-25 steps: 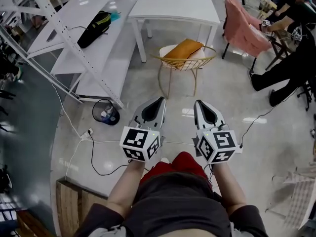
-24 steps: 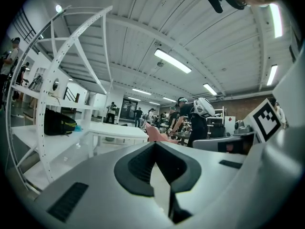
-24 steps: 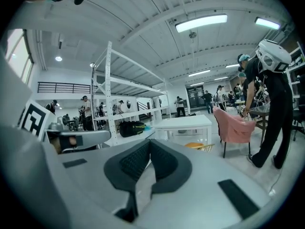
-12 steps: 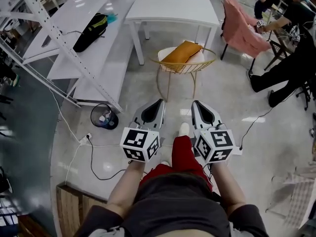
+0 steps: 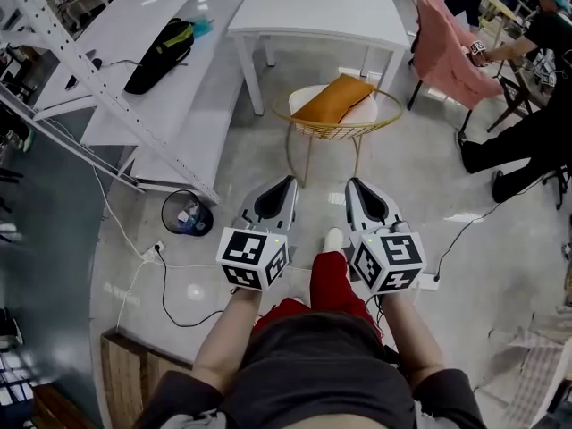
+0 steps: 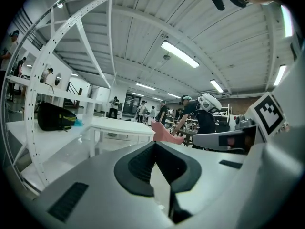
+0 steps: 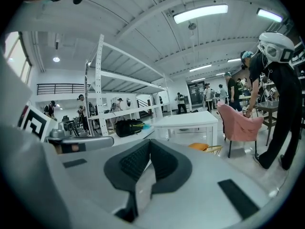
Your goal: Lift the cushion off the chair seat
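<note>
A: Room to move?
B: The floor point(image 5: 411, 186) is open ahead. The shelf rack point(image 5: 107, 105) edges it at left and the white table point(image 5: 313, 12) stands at the far end. The pink-draped chair point(image 5: 447, 47) is far right. A waste bin point(image 5: 188, 213) sits beside the rack.
A: Cushion?
B: The orange cushion point(image 5: 335, 99) lies on the gold wire chair point(image 5: 308, 150) in front of the table. It's straight ahead, well apart from both tools.
A: Grippers?
B: The left gripper point(image 5: 287, 183) and right gripper point(image 5: 354, 186) are side by side. Both have jaws closed together and hold nothing.
</note>
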The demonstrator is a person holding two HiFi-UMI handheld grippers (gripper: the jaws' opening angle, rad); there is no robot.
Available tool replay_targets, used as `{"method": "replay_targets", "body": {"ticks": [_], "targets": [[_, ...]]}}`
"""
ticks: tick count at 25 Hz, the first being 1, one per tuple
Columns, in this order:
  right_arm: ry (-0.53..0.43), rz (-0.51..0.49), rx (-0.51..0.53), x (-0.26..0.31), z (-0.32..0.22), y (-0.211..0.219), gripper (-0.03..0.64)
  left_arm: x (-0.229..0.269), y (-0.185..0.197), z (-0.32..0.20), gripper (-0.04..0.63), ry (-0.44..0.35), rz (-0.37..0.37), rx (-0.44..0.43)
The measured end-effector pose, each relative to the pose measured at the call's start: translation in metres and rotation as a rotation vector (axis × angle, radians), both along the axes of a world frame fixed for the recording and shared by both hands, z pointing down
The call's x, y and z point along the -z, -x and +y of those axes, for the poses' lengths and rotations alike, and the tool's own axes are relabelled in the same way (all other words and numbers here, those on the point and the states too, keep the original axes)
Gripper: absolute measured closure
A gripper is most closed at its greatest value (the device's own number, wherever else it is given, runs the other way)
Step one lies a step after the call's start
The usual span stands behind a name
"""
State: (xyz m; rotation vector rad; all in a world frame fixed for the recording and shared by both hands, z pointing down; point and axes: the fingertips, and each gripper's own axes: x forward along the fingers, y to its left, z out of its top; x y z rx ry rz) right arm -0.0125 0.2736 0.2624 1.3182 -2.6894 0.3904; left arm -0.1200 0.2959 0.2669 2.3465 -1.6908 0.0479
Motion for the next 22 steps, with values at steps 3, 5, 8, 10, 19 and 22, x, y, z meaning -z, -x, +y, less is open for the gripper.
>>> {"method": "replay_targets", "body": {"ticks": [3,5,8,10,19,22], "targets": [[0.01,-0.005,0.0,-0.004,-0.032,0.0,0.598,-0.006,0.004,-0.031,0.584,0.011,0.01,0.02],[0.019,-0.009,0.002,-0.007,-0.054,0.0,0.598,-0.01,0.004,-0.053,0.584,0.021,0.011,0.028],[0.028,-0.004,0.01,-0.011,-0.087,0.001,0.598,-0.016,0.005,-0.086,0.584,0.038,-0.007,0.031],[0.048,0.0,0.012,-0.017,-0.107,0.0,0.598,-0.021,0.006,-0.107,0.584,0.057,-0.013,0.031],[0.084,0.02,0.026,-0.026,-0.206,-0.004,0.598,-0.035,-0.001,-0.205,0.584,0.1,-0.036,0.031],[0.097,0.022,0.023,-0.027,-0.236,-0.01,0.598,-0.038,-0.006,-0.237,0.584,0.116,-0.037,0.029]]}}
